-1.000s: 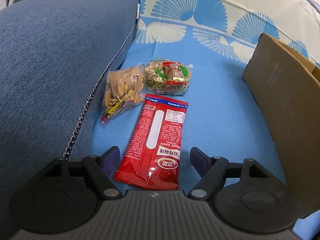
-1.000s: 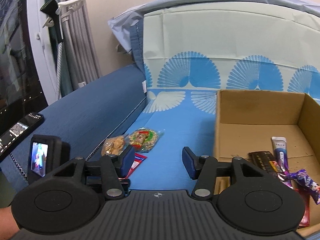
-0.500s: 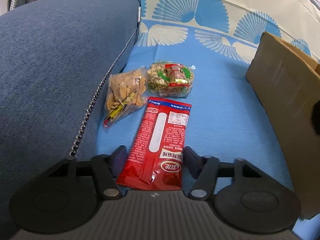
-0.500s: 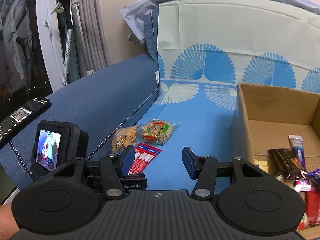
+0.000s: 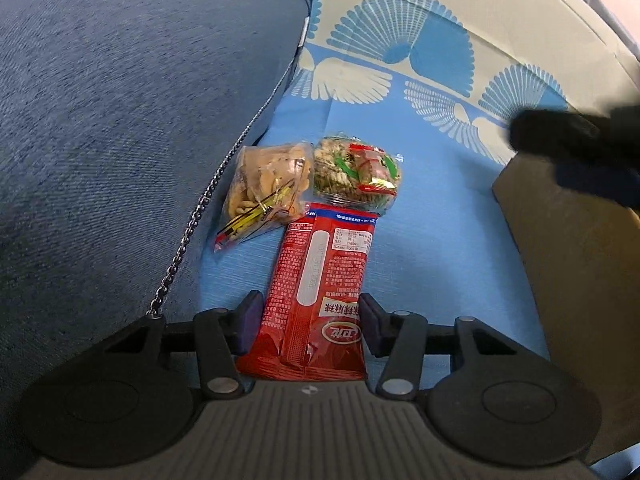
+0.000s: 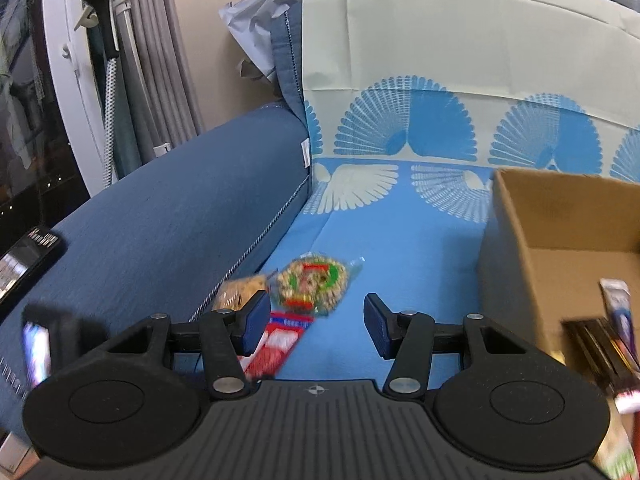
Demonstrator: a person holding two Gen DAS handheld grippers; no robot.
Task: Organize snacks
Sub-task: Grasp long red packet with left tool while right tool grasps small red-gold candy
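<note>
A red snack packet [image 5: 320, 292] lies lengthwise on the blue sheet, its near end between my left gripper's [image 5: 310, 320] fingers. The jaws are closing and both pads touch its sides. Just beyond it sit a clear bag of tan crackers [image 5: 268, 184] and a round noodle snack [image 5: 356, 172]. In the right wrist view my right gripper [image 6: 316, 324] hovers open over the sheet with nothing between its fingers. The noodle snack [image 6: 312, 284] and the red packet [image 6: 280, 344] lie just ahead of its left finger.
An open cardboard box [image 6: 560, 216] stands on the right with several snacks [image 6: 616, 312] inside; its side wall [image 5: 580, 272] shows in the left wrist view. A dark blue sofa arm [image 5: 120, 140] with a chain [image 5: 192, 224] borders the left. A phone [image 6: 24, 256] rests on it.
My left gripper's jaws have narrowed onto the red packet. My right gripper has swung left toward the snacks and now appears as a dark blur at the left view's upper right.
</note>
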